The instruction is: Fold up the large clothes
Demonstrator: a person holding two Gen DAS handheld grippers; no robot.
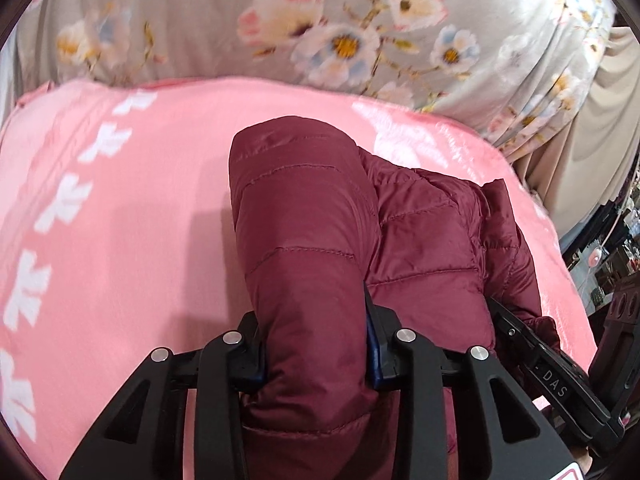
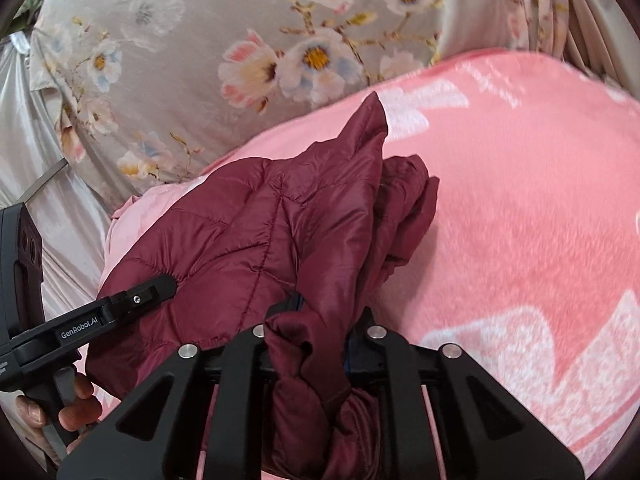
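Left hand-held gripper [image 1: 316, 356] is clamped on a puffy quilted section of the maroon jacket [image 1: 420, 232], prob. a sleeve; right hand-held gripper [image 2: 316, 344] pinches a bunched edge of the same jacket. Jacket lies w/ its bulk on the pink blanket [image 1: 120, 220] over the bed, running toward 12 o'clock, floral sheet [image 1: 200, 20] beyond. Judged mid-fold: both grips set, fold not yet laid. Next move prob. needs both carrying fabric together toward 12, keeping it taut so padding doesn't slip.

Right tool [image 2: 308, 344] clamps maroon puffer jacket [image 2: 248, 232] over pink blanket [image 2: 520, 200].
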